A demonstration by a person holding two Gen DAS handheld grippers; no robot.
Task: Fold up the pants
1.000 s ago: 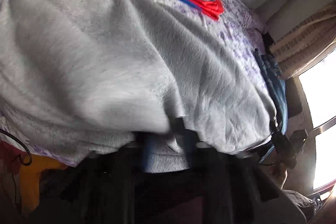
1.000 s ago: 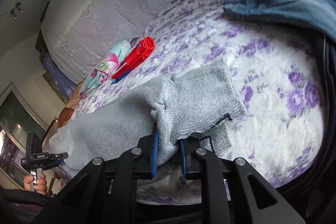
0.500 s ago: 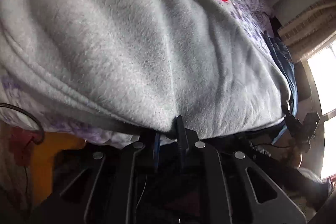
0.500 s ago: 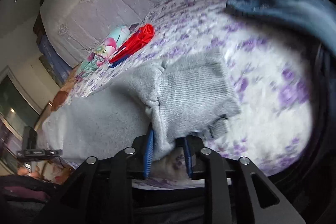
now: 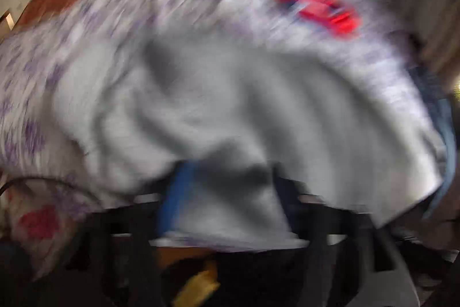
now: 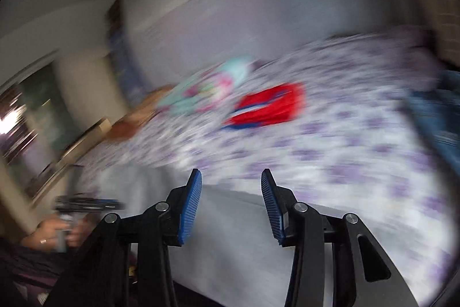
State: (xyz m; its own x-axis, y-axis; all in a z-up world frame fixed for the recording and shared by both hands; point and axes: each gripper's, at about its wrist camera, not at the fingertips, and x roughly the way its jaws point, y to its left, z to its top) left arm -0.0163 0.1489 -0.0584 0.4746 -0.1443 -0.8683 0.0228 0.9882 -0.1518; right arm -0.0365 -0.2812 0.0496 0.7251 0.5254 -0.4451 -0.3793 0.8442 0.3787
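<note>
The grey pants [image 5: 244, 111] lie spread on the bed with the purple-flowered sheet [image 5: 37, 94]; the left wrist view is heavily blurred. My left gripper [image 5: 227, 192] has grey cloth between its blue pads, and how tightly they close is lost in the blur. In the right wrist view my right gripper [image 6: 231, 203] is open and empty, its blue pads [image 6: 191, 203] wide apart above the near edge of the grey pants [image 6: 238, 232]. The left gripper [image 6: 86, 205] shows there in a hand at the lower left.
Folded red-and-blue clothes [image 6: 270, 105] and a teal flowered bundle [image 6: 207, 88] lie farther back on the bed. Blue jeans [image 6: 434, 117] lie at the right edge. A grey headboard [image 6: 258, 19] stands behind.
My right gripper has opened and let go of the grey cuff, and has swung upward. The left gripper has moved fast, still with grey cloth between its pads.
</note>
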